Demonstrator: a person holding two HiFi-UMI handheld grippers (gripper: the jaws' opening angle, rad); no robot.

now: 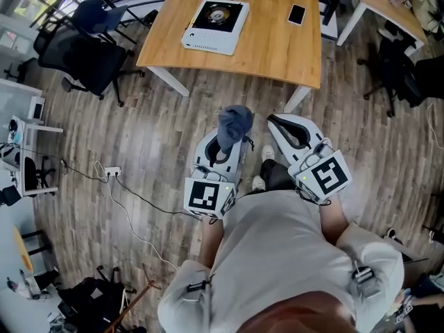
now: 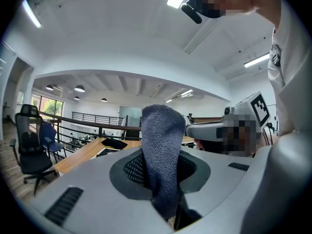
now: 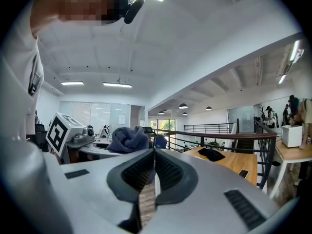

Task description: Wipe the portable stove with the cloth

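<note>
I stand on the plank floor (image 1: 159, 130), well back from the worktop (image 1: 277, 44), with both grippers held close in front of my chest. My left gripper (image 1: 225, 148) has its jaws clenched on the blue-grey cloth (image 1: 234, 122). The left gripper view shows the cloth pinched low between the dark pads, with the rest standing up above the jaws as a thick fold. From the head view it bunches into a rounded lump over the jaw tips.

My right gripper (image 1: 281, 125) sits just beside the left, on its right side, and the two do not touch. Its jaws are pressed together with nothing between them. In the right gripper view only a thin slit of floor shows through the pads. That view also looks across at the cloth, with the left gripper's marker cube (image 3: 61, 130) next to it.

The stove (image 1: 216, 25) lies flat on the worktop near its left front edge, well apart from the cloth and from both grippers. A phone (image 1: 297, 14) lies on the same worktop, to the right of the stove. A black chair (image 1: 83, 57) stands on the floor off the worktop's left end.
</note>
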